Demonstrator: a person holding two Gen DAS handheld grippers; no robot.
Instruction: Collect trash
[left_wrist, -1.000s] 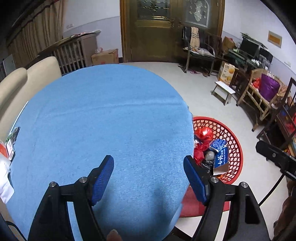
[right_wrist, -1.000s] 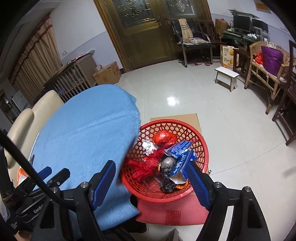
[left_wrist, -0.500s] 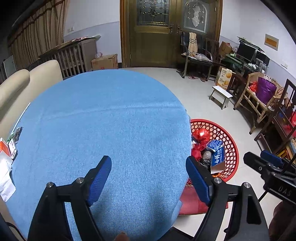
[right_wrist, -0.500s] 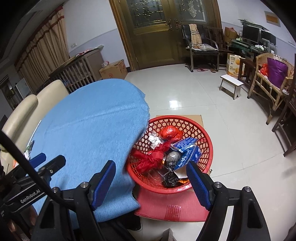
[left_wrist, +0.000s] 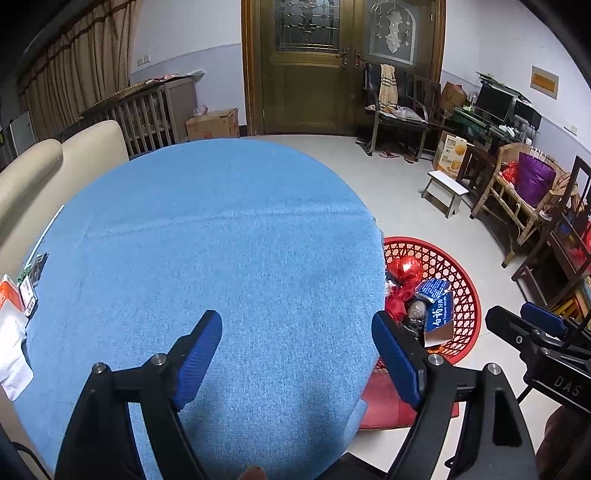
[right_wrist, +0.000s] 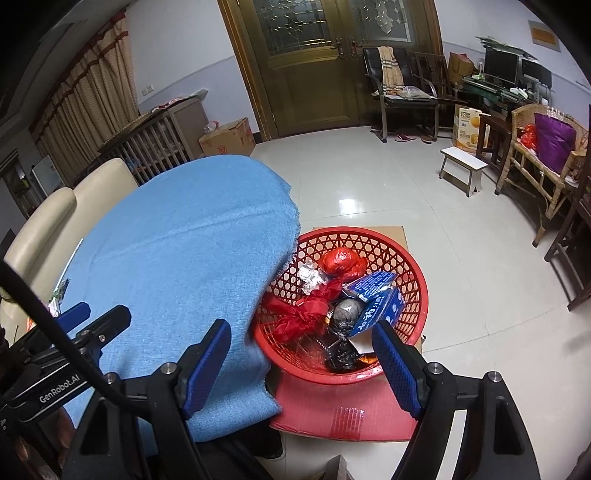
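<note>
While the left claw (left_wrist: 297, 354) hangs over the near part of the blue desk (left_wrist: 221, 240), its two blue pads stand spread wide with only bare cloth between them. Off to its right the right claw (right_wrist: 301, 362) is spread just as wide and pinches nothing; it hovers over the desk's edge and the near rim of the red basket (right_wrist: 413, 266). That basket sits on the floor just beside the desk, resting on a red mat (right_wrist: 332, 410) laid over a sheet of cardboard (right_wrist: 391, 232). Inside it lies the trash: a red ribbon-like bundle (right_wrist: 306, 314) toward the desk side, a black crumpled bag (right_wrist: 341, 356) near the front rim, a grey foil ball (right_wrist: 347, 310) in the middle, a torn blue box (right_wrist: 376, 299) to the right, a small silver wrapper (right_wrist: 310, 275) and a shiny red ball of foil (right_wrist: 341, 260) at the back. At the desk's left edge sit some papers and small packets (left_wrist: 16, 306). Farther off stand a small white stool (right_wrist: 463, 166), a wicker chair with a purple cushion (right_wrist: 554, 142), and a wooden double door (right_wrist: 325, 62).
</note>
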